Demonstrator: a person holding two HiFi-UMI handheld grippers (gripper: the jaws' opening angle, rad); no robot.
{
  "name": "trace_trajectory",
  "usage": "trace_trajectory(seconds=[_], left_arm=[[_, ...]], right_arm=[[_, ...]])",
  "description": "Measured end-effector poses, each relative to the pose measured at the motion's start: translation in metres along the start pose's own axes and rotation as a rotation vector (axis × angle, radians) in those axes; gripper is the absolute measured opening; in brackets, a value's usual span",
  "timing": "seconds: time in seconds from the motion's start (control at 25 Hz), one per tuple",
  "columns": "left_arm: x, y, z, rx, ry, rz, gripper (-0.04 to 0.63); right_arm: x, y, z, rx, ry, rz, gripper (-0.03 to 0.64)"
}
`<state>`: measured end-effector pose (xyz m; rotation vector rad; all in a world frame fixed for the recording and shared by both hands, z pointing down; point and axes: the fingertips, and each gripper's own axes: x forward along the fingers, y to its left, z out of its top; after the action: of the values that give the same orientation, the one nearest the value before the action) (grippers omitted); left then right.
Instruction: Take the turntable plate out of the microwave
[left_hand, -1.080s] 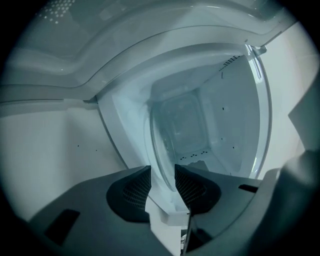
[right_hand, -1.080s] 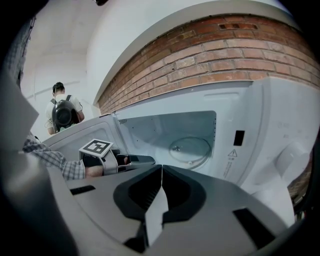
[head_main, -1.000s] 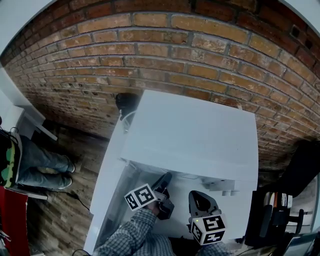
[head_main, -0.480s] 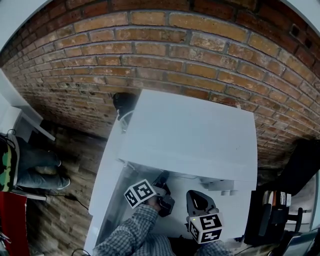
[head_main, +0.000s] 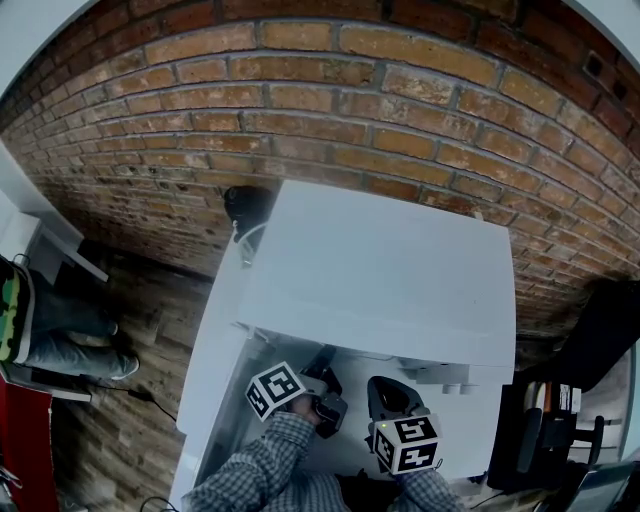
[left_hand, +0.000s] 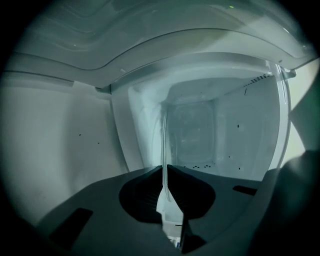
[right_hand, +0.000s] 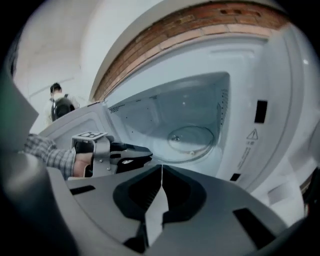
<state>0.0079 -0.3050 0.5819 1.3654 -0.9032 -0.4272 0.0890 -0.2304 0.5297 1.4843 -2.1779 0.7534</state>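
The white microwave (head_main: 390, 270) stands with its door (head_main: 212, 350) swung open to the left. In the right gripper view the clear glass turntable plate (right_hand: 192, 139) lies on the cavity floor. My left gripper (right_hand: 142, 154) reaches into the opening at the plate's left rim. In the left gripper view its jaws (left_hand: 166, 170) are closing, and the plate's thin glass rim (left_hand: 164, 145) runs edge-on between the tips, which touch it. My right gripper (right_hand: 161, 172) hangs in front of the opening, shut with nothing in it. The head view shows both marker cubes below the microwave's top, left gripper (head_main: 322, 362) and right gripper (head_main: 385, 392).
A brick wall (head_main: 330, 110) runs behind the microwave. The microwave's control panel side (right_hand: 255, 125) is at the right of the cavity. A seated person's legs (head_main: 60, 330) show at the far left, and another person (right_hand: 61, 106) stands in the background.
The right gripper's cube has shifted a little left and toward the opening. The left gripper's cube has rolled slightly in place.
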Motion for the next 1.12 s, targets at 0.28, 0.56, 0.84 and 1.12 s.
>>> trace_trajectory(seconds=[0.28, 0.56, 0.84, 1.12], left_arm=[[-0.011, -0.004, -0.008, -0.012, 0.019, -0.009, 0.035], [-0.025, -0.004, -0.013, -0.032, 0.030, -0.018, 0.035], [-0.041, 0.000, -0.019, -0.052, 0.039, -0.023, 0.035], [-0.044, -0.001, -0.018, -0.041, 0.050, -0.038, 0.035]], right_arm=[[0.019, -0.010, -0.017, 0.353, 0.011, 0.080, 0.020], [0.021, -0.015, -0.034, 0.942, -0.129, 0.255, 0.021], [0.028, -0.024, -0.032, 1.133, -0.239, 0.343, 0.114], [0.035, -0.037, -0.015, 1.239, -0.368, 0.397, 0.112]])
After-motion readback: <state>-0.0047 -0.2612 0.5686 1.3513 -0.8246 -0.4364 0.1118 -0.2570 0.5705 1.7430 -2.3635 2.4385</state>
